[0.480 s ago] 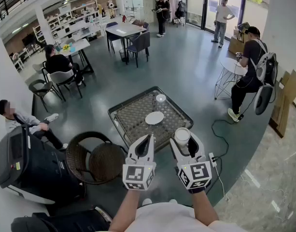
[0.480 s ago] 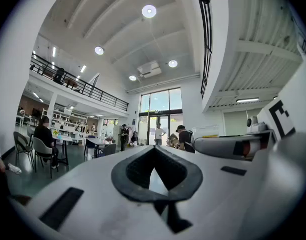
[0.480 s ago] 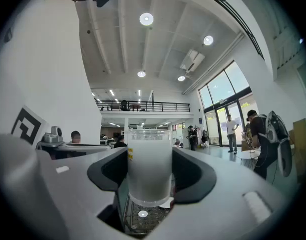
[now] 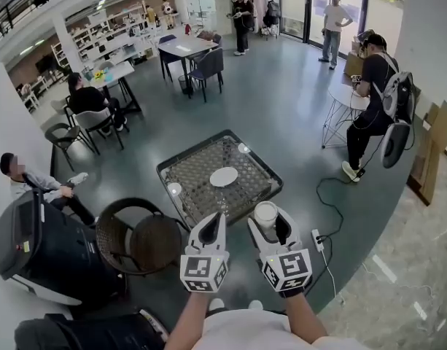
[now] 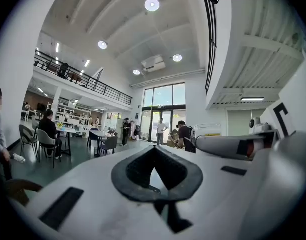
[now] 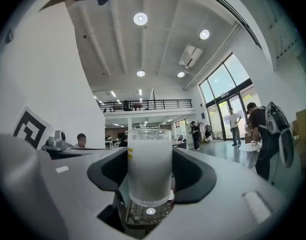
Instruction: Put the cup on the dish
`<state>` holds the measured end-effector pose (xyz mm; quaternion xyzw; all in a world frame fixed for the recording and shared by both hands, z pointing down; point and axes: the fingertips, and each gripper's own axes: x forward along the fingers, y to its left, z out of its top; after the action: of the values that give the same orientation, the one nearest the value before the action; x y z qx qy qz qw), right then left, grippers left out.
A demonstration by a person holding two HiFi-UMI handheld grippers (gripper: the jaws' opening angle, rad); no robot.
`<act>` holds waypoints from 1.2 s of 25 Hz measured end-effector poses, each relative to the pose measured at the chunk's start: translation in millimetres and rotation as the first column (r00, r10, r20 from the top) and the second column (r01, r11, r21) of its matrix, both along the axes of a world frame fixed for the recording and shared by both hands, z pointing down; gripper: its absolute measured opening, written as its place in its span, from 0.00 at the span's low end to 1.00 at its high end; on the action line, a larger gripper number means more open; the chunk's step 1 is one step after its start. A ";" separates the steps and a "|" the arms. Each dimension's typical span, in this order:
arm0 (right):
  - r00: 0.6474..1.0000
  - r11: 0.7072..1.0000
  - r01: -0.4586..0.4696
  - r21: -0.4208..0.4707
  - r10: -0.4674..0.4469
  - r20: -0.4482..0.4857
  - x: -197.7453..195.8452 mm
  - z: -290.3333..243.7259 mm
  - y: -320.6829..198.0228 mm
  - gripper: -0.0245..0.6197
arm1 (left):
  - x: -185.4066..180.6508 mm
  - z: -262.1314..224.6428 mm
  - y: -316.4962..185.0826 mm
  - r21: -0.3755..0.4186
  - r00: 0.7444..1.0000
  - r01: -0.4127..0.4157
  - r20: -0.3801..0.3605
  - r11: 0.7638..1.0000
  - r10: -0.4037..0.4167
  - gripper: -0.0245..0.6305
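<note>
My right gripper [image 4: 269, 222] is shut on a frosted white cup [image 4: 265, 213] and holds it upright in the air, short of the near corner of the low wicker-top table [image 4: 194, 172]. A white dish [image 4: 224, 176] lies at the middle of that table, beyond the cup. In the right gripper view the cup [image 6: 150, 164] stands between the two black pads of the right gripper [image 6: 152, 173]. My left gripper [image 4: 212, 224] hovers beside the right one, jaws together and holding nothing. The left gripper view shows the left gripper [image 5: 153, 153] with its tips meeting.
A small white round object [image 4: 174, 189] sits at the table's left corner, another [image 4: 242, 149] at its far corner. A round wicker chair [image 4: 139, 243] and a black case [image 4: 41, 250] stand to the left. A power strip with its cable [image 4: 316, 240] lies on the floor to the right. People sit and stand farther off.
Both grippers have shifted slightly left and lower in the head view, with the cup still gripped. The table and dish now appear a little further left.
</note>
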<state>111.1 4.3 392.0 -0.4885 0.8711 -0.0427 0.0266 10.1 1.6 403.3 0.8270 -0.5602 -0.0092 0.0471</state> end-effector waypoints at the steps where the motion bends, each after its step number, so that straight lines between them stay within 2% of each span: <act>1: 1.000 1.000 0.005 -0.003 -0.005 0.003 4.5 1.8 2.9 0.44 | 5.6 2.0 2.4 -0.003 1.000 0.001 -0.004 1.000 -0.001 0.04; 5: 0.999 1.000 0.023 -0.011 -0.023 0.042 9.9 11.1 13.0 0.44 | 7.0 11.7 20.5 0.015 0.998 0.070 -0.005 0.997 -0.070 0.04; 8: 0.997 0.997 0.045 -0.064 -0.041 0.064 7.4 29.2 11.2 0.44 | 1.5 25.6 27.8 -0.007 0.994 0.106 0.029 0.994 -0.106 0.04; 12: 0.995 0.993 0.063 -0.098 -0.055 0.081 -5.5 48.7 8.7 0.44 | -18.8 38.7 19.4 -0.041 0.990 0.136 0.034 0.990 -0.134 0.04; 17: 0.996 0.994 0.064 -0.084 -0.057 0.075 -29.0 52.5 -32.7 0.44 | -32.6 51.8 -34.7 -0.047 0.991 0.133 0.042 0.990 -0.131 0.04; 21: 0.997 0.999 0.031 -0.023 -0.029 0.071 -49.5 34.2 -76.9 0.44 | -48.2 42.2 -82.6 -0.011 0.995 0.097 0.035 0.995 -0.096 0.04; 24: 0.998 1.000 0.002 0.004 -0.002 0.059 -74.7 21.9 -118.8 0.44 | -75.1 27.2 -127.1 0.019 0.997 0.083 -0.008 0.996 -0.083 0.04; 27: 0.998 1.000 -0.015 0.028 0.013 0.056 -104.2 11.6 -157.6 0.44 | -105.9 12.5 -168.6 0.050 0.993 0.103 -0.066 0.993 -0.100 0.04; 30: 0.998 0.997 -0.029 0.066 0.025 0.059 -129.3 7.4 -182.0 0.44 | -129.0 8.1 -193.0 0.088 0.995 0.095 -0.052 0.992 -0.090 0.04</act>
<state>-18.2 -177.8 399.3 -0.4978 0.8641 -0.0273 0.0688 -118.9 -191.5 411.4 0.8010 -0.5956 -0.0564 0.0226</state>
